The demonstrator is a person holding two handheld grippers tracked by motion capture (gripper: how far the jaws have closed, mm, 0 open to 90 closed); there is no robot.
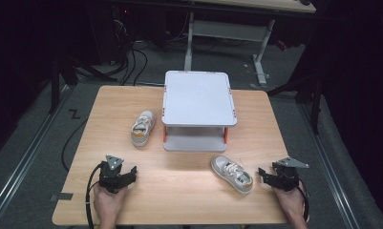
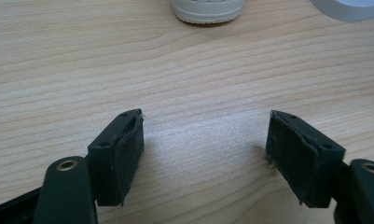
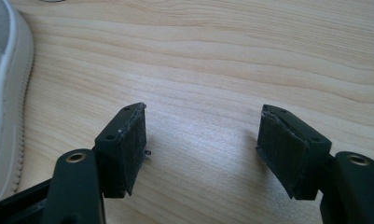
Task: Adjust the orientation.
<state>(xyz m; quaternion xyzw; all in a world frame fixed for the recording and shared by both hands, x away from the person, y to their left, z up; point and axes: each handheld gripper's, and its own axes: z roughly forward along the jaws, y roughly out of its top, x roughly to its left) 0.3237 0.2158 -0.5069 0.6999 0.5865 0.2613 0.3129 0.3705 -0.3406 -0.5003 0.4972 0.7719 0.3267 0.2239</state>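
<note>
Dark room around a light wood table (image 1: 179,191); grey floor with cables and the legs of a second desk behind it. At the table's near left edge, the left gripper (image 1: 130,172) rests low over the wood, held by the person's left hand (image 1: 108,202), its cable looping down off the near edge. In the left gripper view its jaws stand wide apart with bare tabletop between the pads (image 2: 128,158), nothing held; the heel of a shoe shows at the top edge of that view. Left shoe (image 1: 143,127) sits on the table left of centre, well ahead of the left gripper, toe pointing away from the person, just beside the left side of the shelf. White two-tier shelf (image 1: 198,98) stands at the table's middle toward the far edge, orange posts between the tiers, both tiers bare. Right shoe (image 1: 232,173) lies near the front edge right of centre, ahead of the shelf's lower tier and apart from it, toe angled toward the near right. Right gripper (image 1: 263,172) rests just beside that shoe's toe end, not touching as far as the high view shows, held by the right hand (image 1: 290,202). In the right gripper view its jaws are likewise spread wide over bare wood, empty, with the shoe's white sole edge (image 3: 12,93) along the left margin.
</note>
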